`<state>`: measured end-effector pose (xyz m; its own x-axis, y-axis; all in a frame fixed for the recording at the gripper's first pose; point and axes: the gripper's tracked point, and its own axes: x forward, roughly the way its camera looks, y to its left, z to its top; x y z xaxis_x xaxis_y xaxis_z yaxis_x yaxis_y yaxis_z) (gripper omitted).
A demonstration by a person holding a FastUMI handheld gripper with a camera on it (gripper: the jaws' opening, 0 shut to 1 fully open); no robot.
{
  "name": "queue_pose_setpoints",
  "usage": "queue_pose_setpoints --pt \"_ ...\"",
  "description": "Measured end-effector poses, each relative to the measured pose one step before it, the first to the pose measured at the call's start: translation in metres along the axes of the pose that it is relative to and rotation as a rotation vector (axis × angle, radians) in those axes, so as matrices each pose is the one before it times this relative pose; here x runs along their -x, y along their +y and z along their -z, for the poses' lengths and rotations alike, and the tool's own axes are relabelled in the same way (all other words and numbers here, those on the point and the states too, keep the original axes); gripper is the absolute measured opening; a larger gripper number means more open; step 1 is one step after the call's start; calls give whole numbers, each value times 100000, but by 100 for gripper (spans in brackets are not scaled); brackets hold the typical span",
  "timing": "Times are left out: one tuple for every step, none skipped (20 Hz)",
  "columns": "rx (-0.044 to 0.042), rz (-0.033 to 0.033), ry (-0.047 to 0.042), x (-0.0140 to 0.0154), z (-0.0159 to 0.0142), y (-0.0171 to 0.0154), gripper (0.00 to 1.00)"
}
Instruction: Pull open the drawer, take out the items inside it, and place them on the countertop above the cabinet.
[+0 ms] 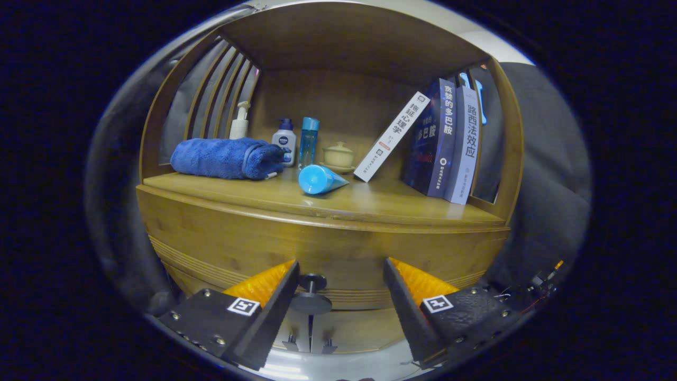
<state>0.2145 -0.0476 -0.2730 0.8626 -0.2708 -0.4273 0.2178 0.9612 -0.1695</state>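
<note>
Drawer (317, 254) front sits flush in the wooden cabinet (174, 233), directly beyond the fingers, with its dark round knob (311, 290) between them and nearer the left finger; as far as the view tells, the drawer is closed. The gripper (341, 280) has its jaws spread wide, with neither finger touching the knob, so it holds nothing. On the countertop (381, 203) above lie a rolled blue towel (227, 157), a blue tube (320, 179), a pump bottle (239, 123), two small bottles (296, 138), a lidded cup (338, 155) and a few books (441, 140). Whether any of these came out of the drawer cannot be told: the scene fits equally a drawer yet to be pulled and one emptied and pushed shut again, and its inside is hidden. The drawer's long axis runs side to side across the cabinet front, its face turned toward the gripper, and the knob's stem points straight out at the camera. The tube lies on its side, cap end toward the gripper and a little left, tail aimed back and right toward the leaning book.
</note>
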Motion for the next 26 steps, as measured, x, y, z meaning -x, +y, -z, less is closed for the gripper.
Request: queue_pose_setpoints --pt "178 88 -103 7 -7 -39 97" --pt "149 98 -185 30 -29 11 97" --pt "186 11 -206 -9 20 53 97" --pt "201 -17 -81 -9 12 28 96" --pt "188 -93 -239 -60 -36 -41 96" --pt "99 -164 -203 25 7 9 96" --pt "-208 -143 -243 20 14 -24 96" --pt "-551 -113 100 -14 63 8 97" --pt "-457 -96 215 -58 45 -3 97" --pt "96 -24 101 42 1 47 97" --pt "575 60 -106 -10 -27 -59 97" --pt "634 150 -115 49 -54 -27 97" --pt "263 268 140 0 13 -36 97" --pt "-68 -204 216 18 -38 70 97" --pt "541 -120 602 28 144 66 97" --pt "800 615 -230 93 -95 -170 97" --pt "289 -34 -493 84 -74 -51 98" --pt "-172 -234 -990 504 -186 91 99" --pt "150 115 -1417 536 -143 -104 99" --pt "520 6 -1400 580 -167 -85 99" --pt "660 -157 -1251 711 -12 -53 99" --pt "626 -539 -1118 659 -137 -51 99" --pt "329 -580 -1128 673 -219 -58 99" --pt "93 -426 -1467 748 -413 -131 99" --pt "-480 -319 -1615 727 -475 -288 99" --pt "-870 -593 -1625 752 -676 -135 99"
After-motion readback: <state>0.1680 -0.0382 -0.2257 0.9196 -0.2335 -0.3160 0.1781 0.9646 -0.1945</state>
